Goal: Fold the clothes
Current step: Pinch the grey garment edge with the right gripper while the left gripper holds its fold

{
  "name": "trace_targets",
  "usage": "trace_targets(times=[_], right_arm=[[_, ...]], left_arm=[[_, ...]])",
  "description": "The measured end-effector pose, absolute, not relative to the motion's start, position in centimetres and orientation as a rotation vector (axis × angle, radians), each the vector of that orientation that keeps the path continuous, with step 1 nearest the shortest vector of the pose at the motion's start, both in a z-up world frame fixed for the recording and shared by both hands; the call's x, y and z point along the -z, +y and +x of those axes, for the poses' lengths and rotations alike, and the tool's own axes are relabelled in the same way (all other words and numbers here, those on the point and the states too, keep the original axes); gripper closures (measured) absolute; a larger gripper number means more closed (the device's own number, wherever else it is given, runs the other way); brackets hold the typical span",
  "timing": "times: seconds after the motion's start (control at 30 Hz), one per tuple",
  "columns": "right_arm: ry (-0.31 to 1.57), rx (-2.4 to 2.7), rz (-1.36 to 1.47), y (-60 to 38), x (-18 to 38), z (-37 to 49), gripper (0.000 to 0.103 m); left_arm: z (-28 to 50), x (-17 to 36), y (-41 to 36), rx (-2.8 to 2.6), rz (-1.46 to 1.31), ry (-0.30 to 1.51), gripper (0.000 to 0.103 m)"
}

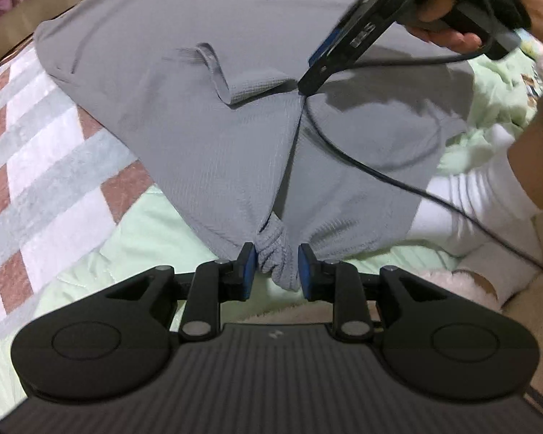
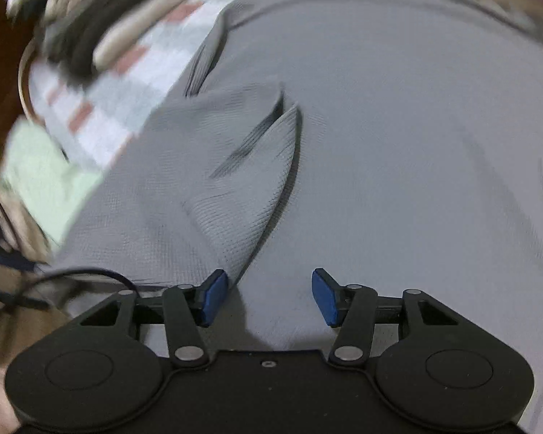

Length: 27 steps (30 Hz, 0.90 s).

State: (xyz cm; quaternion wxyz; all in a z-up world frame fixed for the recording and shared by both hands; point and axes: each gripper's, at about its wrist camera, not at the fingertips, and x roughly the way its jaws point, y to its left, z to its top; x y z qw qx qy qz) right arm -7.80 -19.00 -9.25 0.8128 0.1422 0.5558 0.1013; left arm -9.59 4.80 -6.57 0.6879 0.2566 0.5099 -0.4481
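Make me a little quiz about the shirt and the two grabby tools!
1. True or false: the shirt is red.
2. What is bunched between the pads of the left gripper? A) a hat B) the shirt C) a book
3. Fill in the blank: the ______ gripper has its pads wide apart, squeezing nothing.

Key:
1. False, it is grey.
2. B.
3. Right: the right gripper is open over the shirt.
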Motion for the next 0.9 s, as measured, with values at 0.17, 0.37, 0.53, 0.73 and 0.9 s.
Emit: trace_targets(times=[0.17,0.37,0.53,0.73,0.9], right_arm=[[1.041,-0.302,0.252,-17.5,7.7,-7.6,0.042],[1.028,-0.21,0.182,-16.4,9.7,-6.9,0.058],[0.884,-0.131,0.583,-21.5,9.5,-10.0,0.1],[0.923,-0.093,0.626,-21.3,10.6,-12.4,0.099],[0.924,-0.154,0.618,-21.1,10.4,-12.2,0.098]], left_arm=[[-8.8,7.0,4.6,0.958,0.553,1.161,0.085],[-9.4,5.6,5.5,0.889,0.574,1.065,0.096],[-9.9,5.4,6.4,0.836,0.566,1.06,0.096],[-10.8,4.9,6.7,0.757,0.537,1.023,0.097],[-11.1,5.2,7.4,0.729,0.493,1.103,0.097]])
